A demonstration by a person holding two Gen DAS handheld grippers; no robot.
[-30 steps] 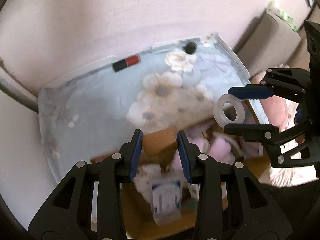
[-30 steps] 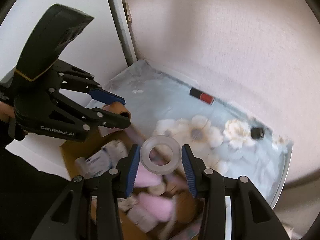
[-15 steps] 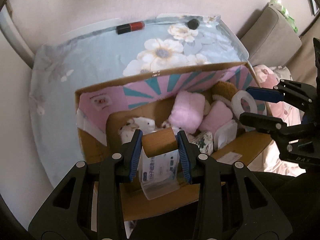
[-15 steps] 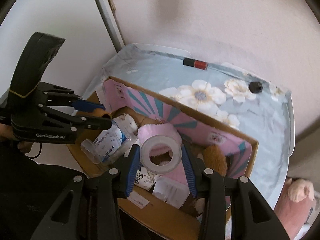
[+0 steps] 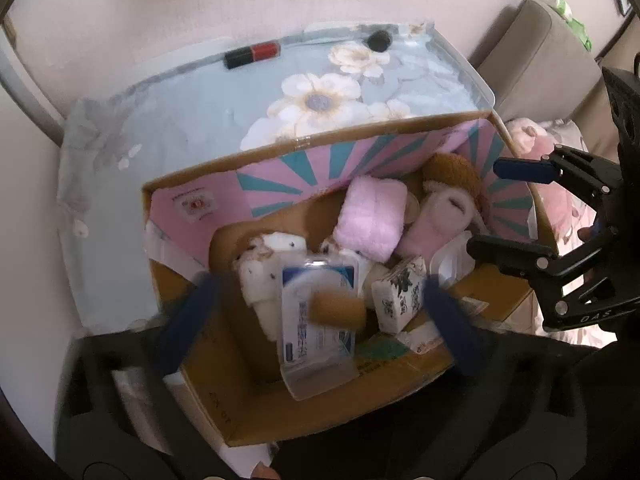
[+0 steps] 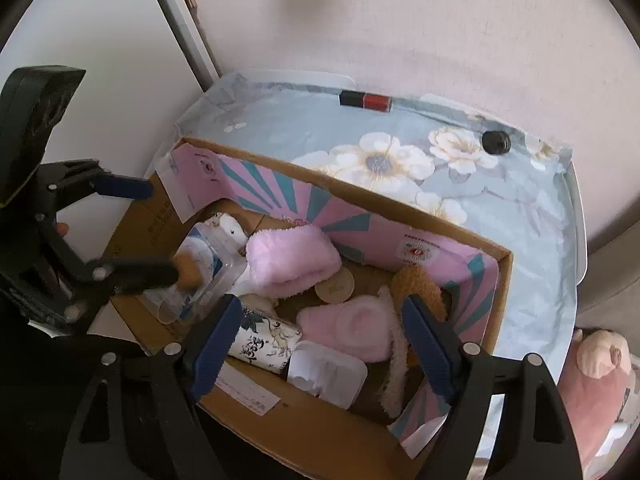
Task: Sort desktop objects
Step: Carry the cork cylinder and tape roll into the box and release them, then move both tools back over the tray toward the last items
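Cardboard box (image 6: 448, 228) crammed; both grippers (image 5: 316, 312) (image 6: 320, 340) spread, empty; cork (image 5: 338, 311) loose inside.

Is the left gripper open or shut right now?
Open. The left gripper has its blue fingers spread wide, and the brown cylinder sits loose between them.

Below both spread grippers the box (image 6: 404, 204) is crammed with a pink towel (image 6: 292, 260), plush toy (image 6: 352, 328) and wipes pack (image 5: 316, 308), leaving no gap, while ahead, beyond its far wall, the flowered cloth (image 6: 532, 232) lies open save a marker (image 6: 365, 101) and cap (image 6: 495, 142).
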